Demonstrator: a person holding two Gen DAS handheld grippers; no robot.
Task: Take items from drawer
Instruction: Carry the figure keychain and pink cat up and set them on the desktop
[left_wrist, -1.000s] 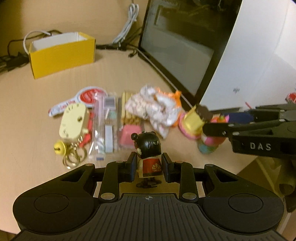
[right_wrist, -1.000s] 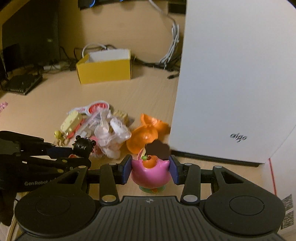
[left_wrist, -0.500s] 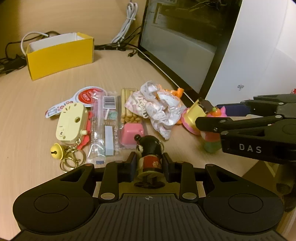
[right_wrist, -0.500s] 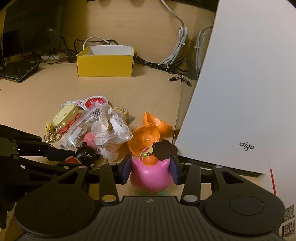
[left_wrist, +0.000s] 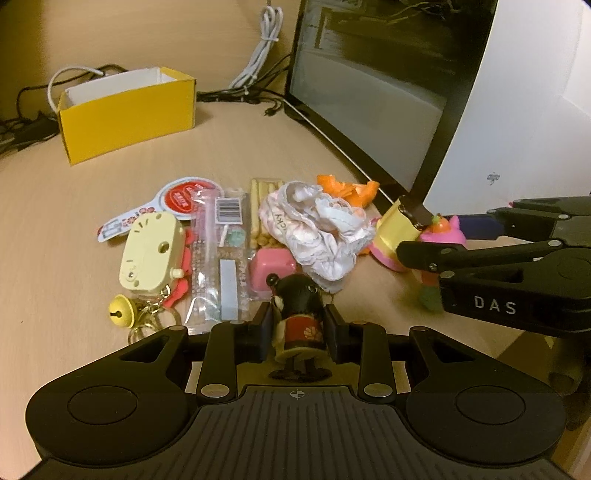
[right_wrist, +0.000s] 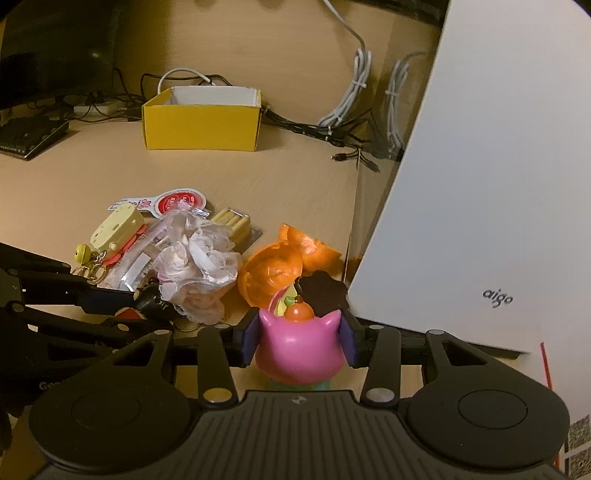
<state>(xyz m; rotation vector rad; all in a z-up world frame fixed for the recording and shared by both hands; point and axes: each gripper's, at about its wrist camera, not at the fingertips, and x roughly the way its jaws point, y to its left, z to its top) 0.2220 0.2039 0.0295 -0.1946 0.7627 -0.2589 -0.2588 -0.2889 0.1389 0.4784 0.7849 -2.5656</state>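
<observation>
A small doll (left_wrist: 300, 325) with black hair and a red body sits between the pads of my left gripper (left_wrist: 297, 330), which is shut on it. The doll leans slightly left, and its feet are at the near edge of the wooden desk (left_wrist: 55, 229). My right gripper (right_wrist: 299, 343) is shut on a pink eared figure (right_wrist: 299, 350) with an orange knob on top, its blue pads on both flanks. From the left wrist, the right gripper (left_wrist: 439, 240) and the pink figure (left_wrist: 443, 233) are at the right. In the right wrist view, the left gripper (right_wrist: 147, 306) and doll (right_wrist: 151, 300) are at the left.
A pile lies mid-desk: a cream keychain box (left_wrist: 149, 254) with a bell (left_wrist: 120, 314), plastic packets (left_wrist: 218, 266), a pink block (left_wrist: 271, 267), a crumpled lace bag (left_wrist: 317, 232) and orange capsule halves (right_wrist: 280, 269). A yellow box (right_wrist: 201, 123) stands behind. A white case (right_wrist: 498, 184) walls the right.
Both views have tilted up a little, so the desk's far side shows more. The doll now leans slightly left between the left pads. The pink figure stays clamped.
</observation>
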